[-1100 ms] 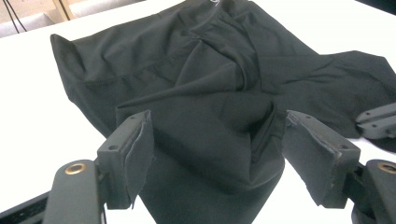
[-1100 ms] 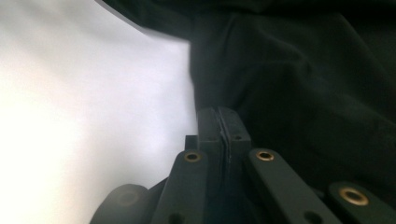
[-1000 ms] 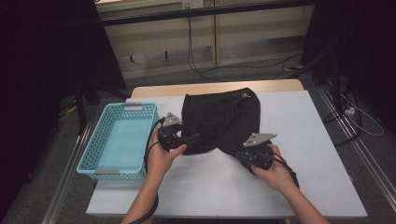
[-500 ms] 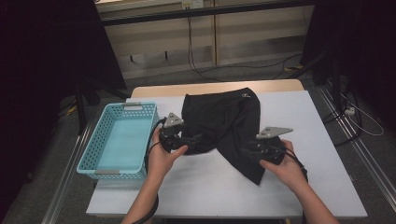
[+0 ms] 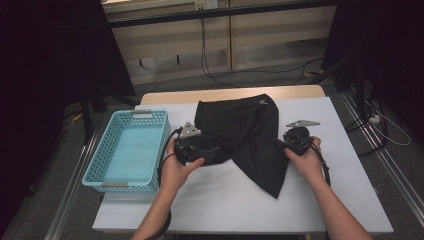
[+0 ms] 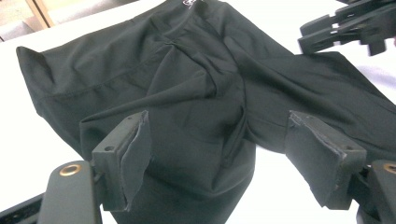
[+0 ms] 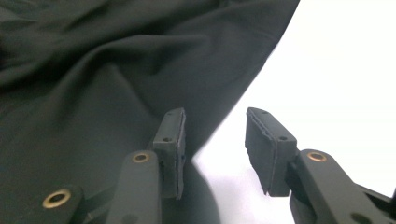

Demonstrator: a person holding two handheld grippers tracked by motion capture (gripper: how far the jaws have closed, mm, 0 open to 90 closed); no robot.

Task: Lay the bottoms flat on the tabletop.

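The basket (image 5: 131,150) sits left of the garment (image 5: 245,135) on the table (image 5: 345,170).

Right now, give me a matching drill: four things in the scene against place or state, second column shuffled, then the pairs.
1. black garment
2. basket
3. left gripper
4. right gripper

A. turquoise, at the table's left edge
B. fingers wide apart, a fold of cloth between them
C. spread across the table's middle
D. fingers open at the cloth's edge

Pairs: 1-C, 2-A, 3-B, 4-D

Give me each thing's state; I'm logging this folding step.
Black garment: partly folded on the table, one flap lying diagonally toward the person.
Blue basket: upright, nothing in it.
Left gripper: open, cloth bunched between the jaws.
Right gripper: open, at the garment's edge.
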